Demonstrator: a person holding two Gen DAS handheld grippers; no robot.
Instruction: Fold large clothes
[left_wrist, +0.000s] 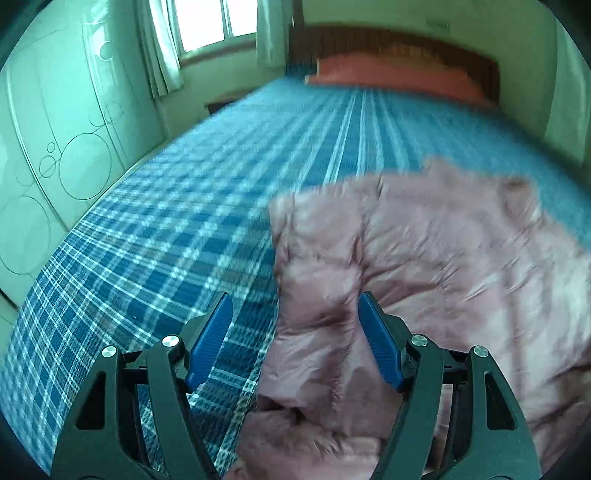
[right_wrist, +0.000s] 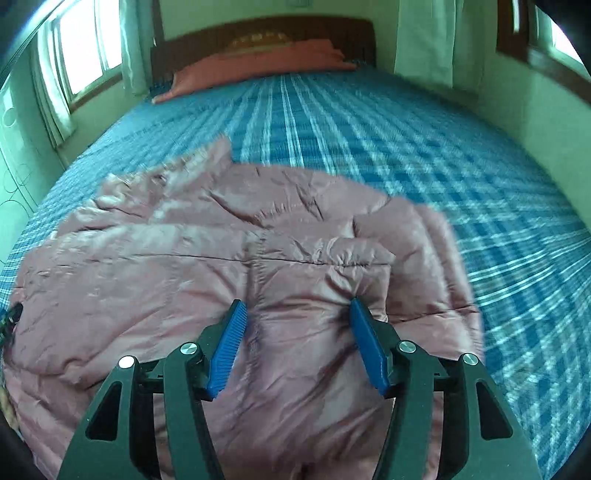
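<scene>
A pink puffy jacket (left_wrist: 424, 258) lies crumpled on a blue plaid bed (left_wrist: 166, 229). In the left wrist view my left gripper (left_wrist: 295, 306) is open, above the jacket's left edge, with a sleeve fold between its blue fingers (left_wrist: 218, 332). In the right wrist view the jacket (right_wrist: 221, 258) fills the lower left. My right gripper (right_wrist: 295, 314) is open over its right part, and the right finger (right_wrist: 365, 343) touches a puffed fold. Both views are blurred.
A red pillow (right_wrist: 258, 62) lies against the dark wooden headboard (right_wrist: 266, 31). A pale wardrobe (left_wrist: 48, 147) stands along the bed's left side. Windows with curtains (left_wrist: 162, 48) are behind. The bed sheet (right_wrist: 461, 155) spreads right of the jacket.
</scene>
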